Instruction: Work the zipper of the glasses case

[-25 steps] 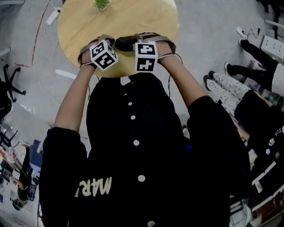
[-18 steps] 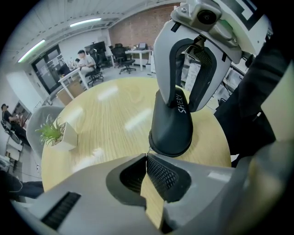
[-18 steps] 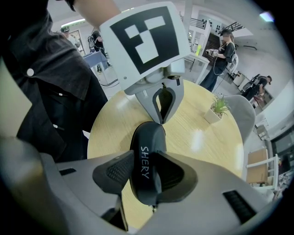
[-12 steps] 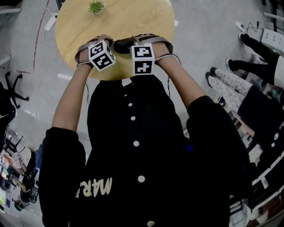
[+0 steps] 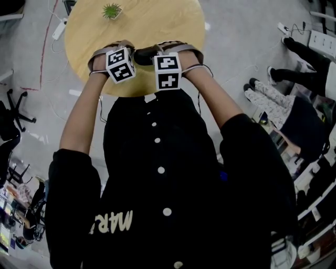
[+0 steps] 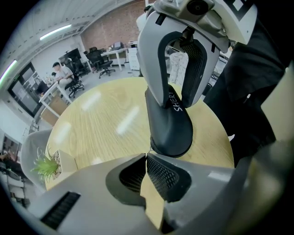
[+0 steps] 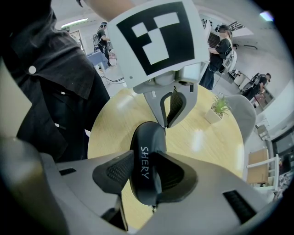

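A black glasses case (image 5: 144, 53) marked SHERY lies near the front edge of the round wooden table (image 5: 157, 21). My right gripper (image 7: 147, 172) clamps it across its width, one pad on each long side of the case (image 7: 146, 156). My left gripper (image 6: 147, 155) is shut, its tips meeting at the rounded end of the case (image 6: 171, 131), where a small silvery zipper pull (image 6: 149, 149) shows between them. In the right gripper view the left gripper (image 7: 168, 112) stands at the case's far end. In the head view the two marker cubes (image 5: 120, 64) hide the jaws.
A small potted plant (image 5: 111, 10) stands at the table's far edge, also in the left gripper view as the plant (image 6: 46, 165). Seated people's legs (image 5: 273, 97) are on the floor at the right. A chair base (image 5: 16, 102) is on the left.
The left gripper's marker cube has rolled a little about its own axis. The right gripper and the case have stayed put. The head view has shifted slightly.
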`<state>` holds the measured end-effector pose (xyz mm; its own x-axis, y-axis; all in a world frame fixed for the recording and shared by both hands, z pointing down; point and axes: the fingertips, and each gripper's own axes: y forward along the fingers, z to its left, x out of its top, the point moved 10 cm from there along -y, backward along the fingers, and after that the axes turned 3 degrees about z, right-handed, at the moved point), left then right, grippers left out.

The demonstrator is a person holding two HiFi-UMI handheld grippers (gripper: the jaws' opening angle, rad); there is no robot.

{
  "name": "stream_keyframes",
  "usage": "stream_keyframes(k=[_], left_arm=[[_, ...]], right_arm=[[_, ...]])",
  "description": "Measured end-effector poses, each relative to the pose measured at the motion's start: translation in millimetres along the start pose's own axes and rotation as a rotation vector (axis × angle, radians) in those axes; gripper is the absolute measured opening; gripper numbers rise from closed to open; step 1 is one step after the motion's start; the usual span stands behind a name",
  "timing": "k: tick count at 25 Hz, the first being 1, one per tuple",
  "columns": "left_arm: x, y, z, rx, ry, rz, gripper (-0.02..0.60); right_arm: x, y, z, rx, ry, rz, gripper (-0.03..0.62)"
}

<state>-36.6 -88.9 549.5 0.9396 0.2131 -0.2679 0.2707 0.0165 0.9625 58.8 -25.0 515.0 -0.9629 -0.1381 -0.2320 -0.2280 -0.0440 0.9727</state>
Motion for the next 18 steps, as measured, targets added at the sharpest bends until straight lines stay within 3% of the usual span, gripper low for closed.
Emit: stream_keyframes(k=[6, 15, 18], left_arm=[[6.3, -0.2, -1.8, 0.002, 0.074, 0.024, 0.009], [6.3, -4.3, -4.4, 0.034, 0.009, 0.032, 0.028], [0.5, -14.9, -9.3, 0.042, -0.022, 0.043, 0.087]], right_arm=[[1.7, -0.5, 4.2, -0.003, -0.003, 0.005, 0.163], [-6.1, -4.9, 5.0, -0.018, 0.076, -0.034, 0.163], [-14.1, -9.3, 5.5, -0.049, 0.155, -0.059, 0.183]])
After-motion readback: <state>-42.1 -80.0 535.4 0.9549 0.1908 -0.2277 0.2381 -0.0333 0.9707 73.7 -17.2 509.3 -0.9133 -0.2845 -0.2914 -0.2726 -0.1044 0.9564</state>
